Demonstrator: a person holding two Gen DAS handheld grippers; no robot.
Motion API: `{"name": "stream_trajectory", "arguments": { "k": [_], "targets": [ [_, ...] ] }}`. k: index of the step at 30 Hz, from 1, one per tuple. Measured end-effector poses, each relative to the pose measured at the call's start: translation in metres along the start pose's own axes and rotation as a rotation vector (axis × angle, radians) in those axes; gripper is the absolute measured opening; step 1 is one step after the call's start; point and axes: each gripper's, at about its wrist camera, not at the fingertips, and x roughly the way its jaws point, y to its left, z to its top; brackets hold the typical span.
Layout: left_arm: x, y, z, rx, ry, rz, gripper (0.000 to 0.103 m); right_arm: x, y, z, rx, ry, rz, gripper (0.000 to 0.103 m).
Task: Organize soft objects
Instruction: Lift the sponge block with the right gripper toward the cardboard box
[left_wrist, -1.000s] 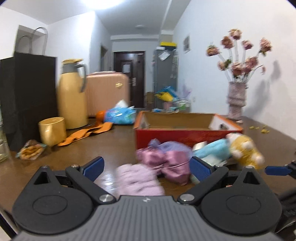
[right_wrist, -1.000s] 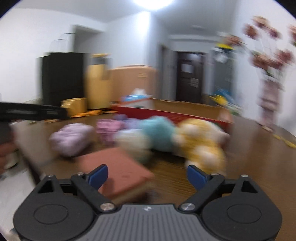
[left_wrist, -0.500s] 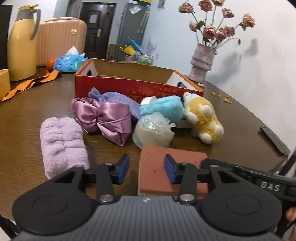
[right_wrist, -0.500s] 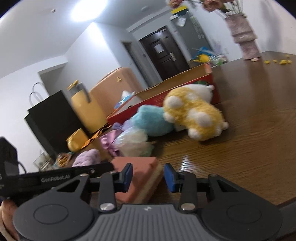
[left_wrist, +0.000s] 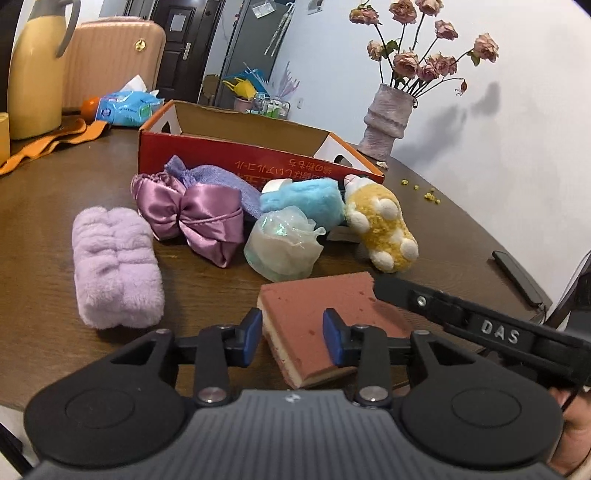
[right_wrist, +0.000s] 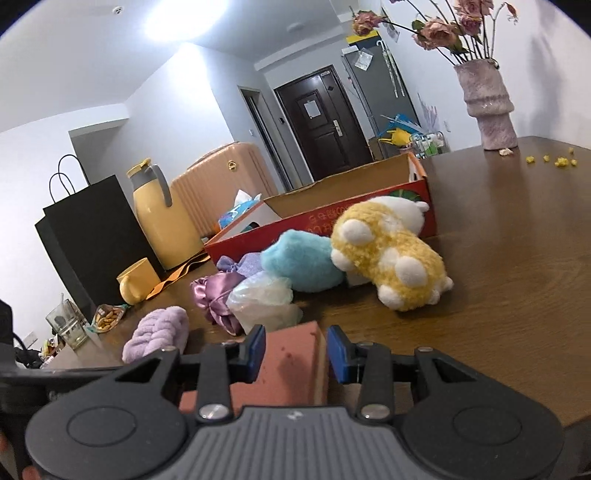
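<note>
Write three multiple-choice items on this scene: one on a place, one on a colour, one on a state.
1. Relative to the red box, the yellow plush toy lies:
A. inside it
B. on the table in front of it
C. on top of it

2. The satin bow is:
A. purple
B. green
C. black

3. The red box is:
A. closed with a lid
B. upside down
C. open at the top

Answers:
1. B: the toy rests on the wood outside the box's front wall.
2. A: its shiny fabric is purple.
3. C: the bare cardboard inside shows from above.
</note>
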Motion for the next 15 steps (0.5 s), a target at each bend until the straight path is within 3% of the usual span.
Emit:
{"name": "stream_trajectory", "arguments": {
  "k": [2,4,7,10,15],
  "targets": [
    [0.002,0.0,-0.001,-0.006,0.002,-0.013,0.047,-0.002,-0.003,-0.002,0.02,0.011,-0.001,0.037],
    [0.003,-0.002,-0.002,0.006,0.0,-0.022,0.047,0.0,-0.005,-0.004,0.038,0.022,-0.026,0.037],
    [0.006,-0.001,-0.004,-0.01,0.008,-0.033,0.042,0.005,-0.008,-0.005,0.069,0.044,-0.035,0.033],
    [0.006,0.005,-0.004,-0.049,0.006,-0.045,0.037,0.007,-0.013,-0.004,0.115,0.061,0.016,0.016],
    [-0.01,0.0,0.007,-0.034,-0.054,-0.06,0.03,-0.004,-0.003,0.005,0.068,0.039,0.027,0.016]
  ]
}}
